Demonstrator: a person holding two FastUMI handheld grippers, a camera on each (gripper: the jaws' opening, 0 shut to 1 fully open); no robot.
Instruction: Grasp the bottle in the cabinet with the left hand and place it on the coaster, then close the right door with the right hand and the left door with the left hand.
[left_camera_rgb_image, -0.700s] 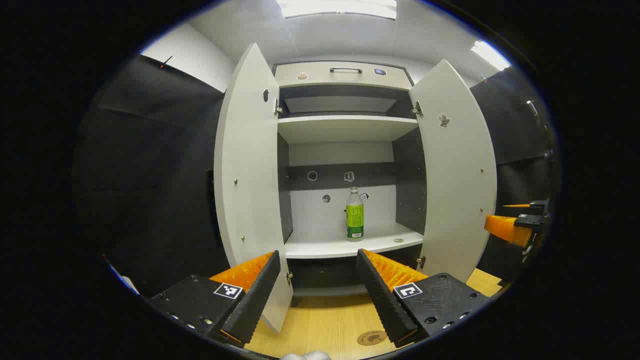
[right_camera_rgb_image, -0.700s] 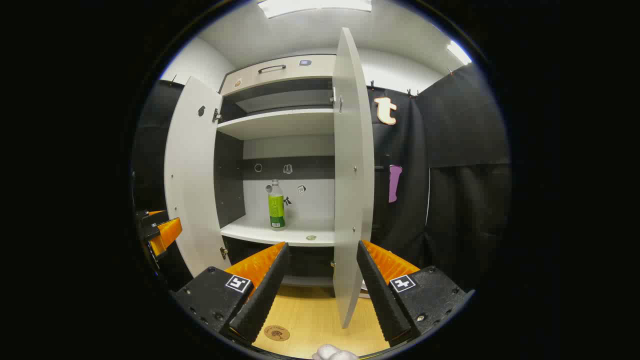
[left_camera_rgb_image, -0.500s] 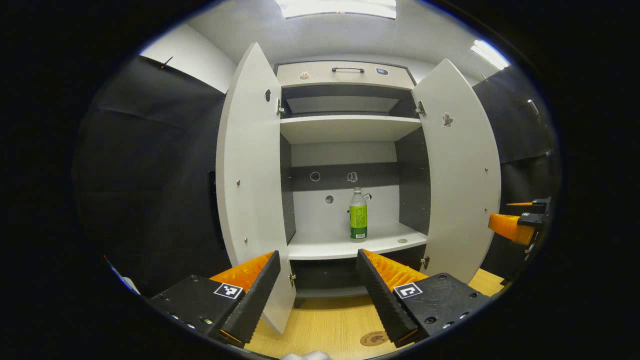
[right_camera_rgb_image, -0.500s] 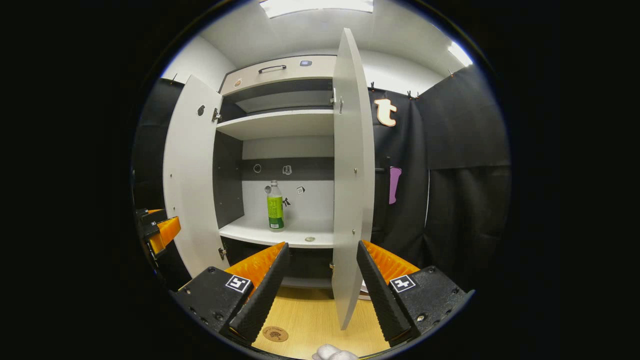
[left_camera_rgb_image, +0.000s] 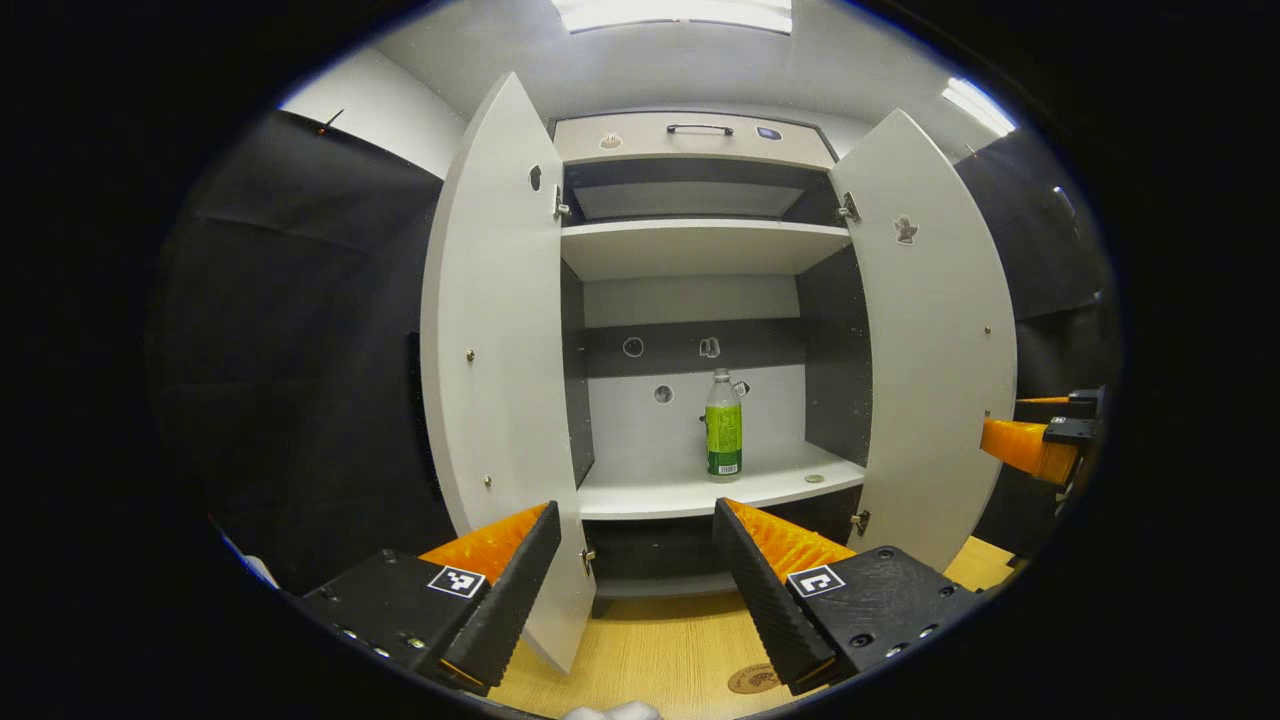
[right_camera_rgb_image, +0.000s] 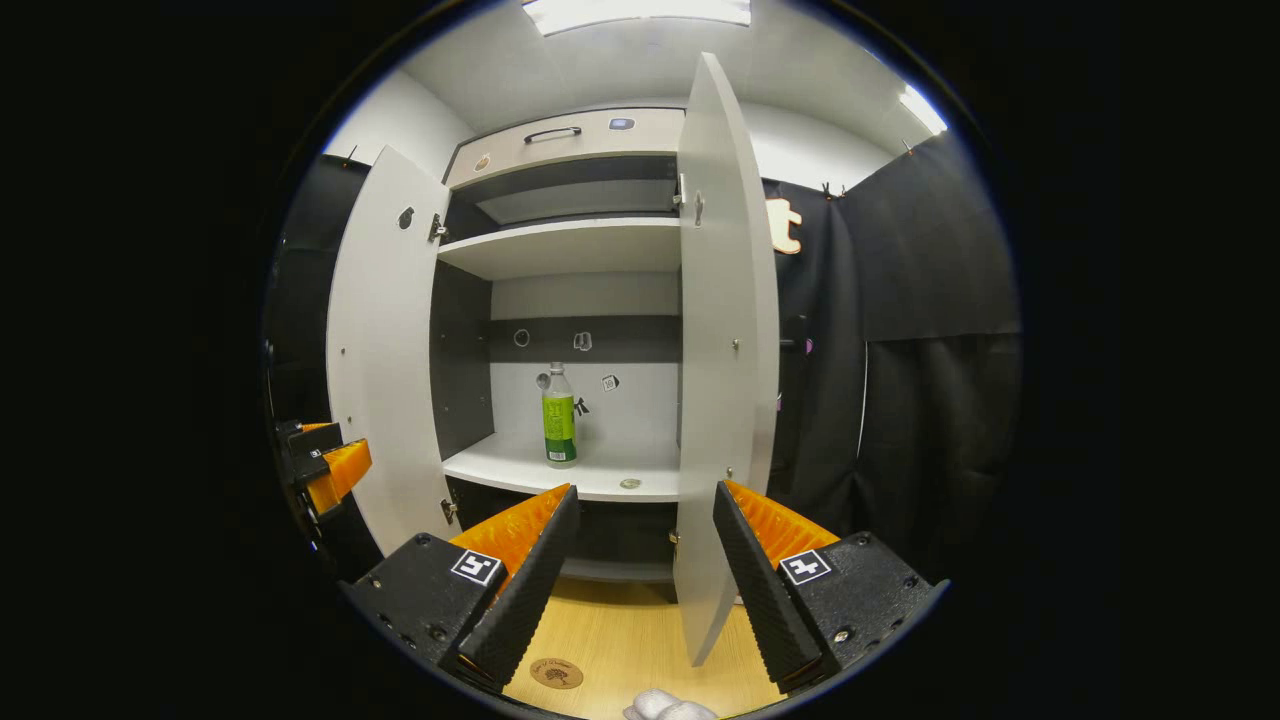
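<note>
Bottle upright in cabinet, seemingly beyond both spread grippers.

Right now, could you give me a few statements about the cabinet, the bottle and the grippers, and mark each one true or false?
1. The bottle stands upright on the cabinet's lower shelf. True.
2. The left gripper is shut on the bottle. False: its fingers are spread apart, well short of the bottle.
3. Both the left door and the right door are open. True.
4. The coaster lies on the shelf beside the bottle. False: it lies on the wooden surface below the cabinet.
5. The right gripper is open and holds nothing. True.
</note>
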